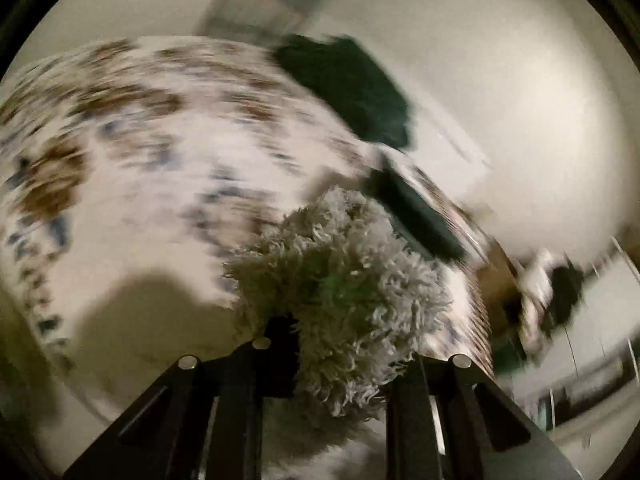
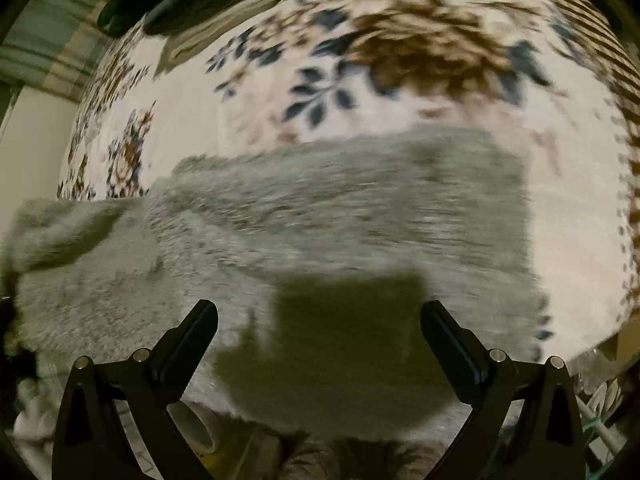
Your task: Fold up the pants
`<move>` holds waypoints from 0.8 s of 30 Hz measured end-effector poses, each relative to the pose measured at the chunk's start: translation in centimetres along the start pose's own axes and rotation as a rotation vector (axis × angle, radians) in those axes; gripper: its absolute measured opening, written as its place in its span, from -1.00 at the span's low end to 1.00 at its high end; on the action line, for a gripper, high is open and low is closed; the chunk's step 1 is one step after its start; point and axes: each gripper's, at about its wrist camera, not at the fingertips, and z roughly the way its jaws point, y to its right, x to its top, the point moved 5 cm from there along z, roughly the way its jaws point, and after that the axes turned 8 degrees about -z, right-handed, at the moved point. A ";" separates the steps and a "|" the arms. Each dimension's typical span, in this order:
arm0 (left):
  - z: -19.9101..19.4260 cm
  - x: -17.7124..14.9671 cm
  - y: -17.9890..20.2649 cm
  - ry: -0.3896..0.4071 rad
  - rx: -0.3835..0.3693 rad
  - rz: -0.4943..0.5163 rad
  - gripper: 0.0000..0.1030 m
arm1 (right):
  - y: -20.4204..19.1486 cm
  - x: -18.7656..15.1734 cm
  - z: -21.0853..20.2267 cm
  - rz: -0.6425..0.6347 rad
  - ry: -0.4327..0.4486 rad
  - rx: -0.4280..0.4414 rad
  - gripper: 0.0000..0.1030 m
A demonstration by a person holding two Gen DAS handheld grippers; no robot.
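Gray fuzzy pants (image 2: 320, 220) lie spread across the floral blanket (image 2: 380, 40), one bunch of them lifted off it. Left gripper (image 1: 340, 344) is pinched tight on that bunch (image 1: 340, 280). Right gripper (image 2: 319, 320) hangs over the pants with its jaws spread wide and nothing between them. Dark green cloth (image 1: 352, 88) sits at the blanket's far edge. Both views are blurred.

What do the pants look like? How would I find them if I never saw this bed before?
Look for the big cream blanket with brown and blue flowers. Lying flat across it is a wide grey patch: those are the pants, and the left gripper pinches one bunched end. They are shaggy and plain grey, unlike the flowery blanket and the smooth dark green clothes at its far edge.
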 end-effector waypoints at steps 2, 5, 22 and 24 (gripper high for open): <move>1.0 -2.7 4.5 -0.065 -0.041 0.079 -0.71 | 1.8 -0.4 -1.4 0.020 0.015 -0.005 1.00; 3.5 -8.1 9.4 -0.181 -0.083 0.167 -0.71 | 5.1 -1.2 -3.8 0.063 0.039 -0.021 1.00; 10.3 -23.7 15.0 -0.615 0.021 0.394 0.75 | 18.9 -3.8 -9.6 0.227 0.090 -0.059 1.00; 8.2 -22.1 14.8 -0.595 0.010 0.375 0.75 | 18.7 -3.2 -9.9 0.234 0.105 -0.012 1.00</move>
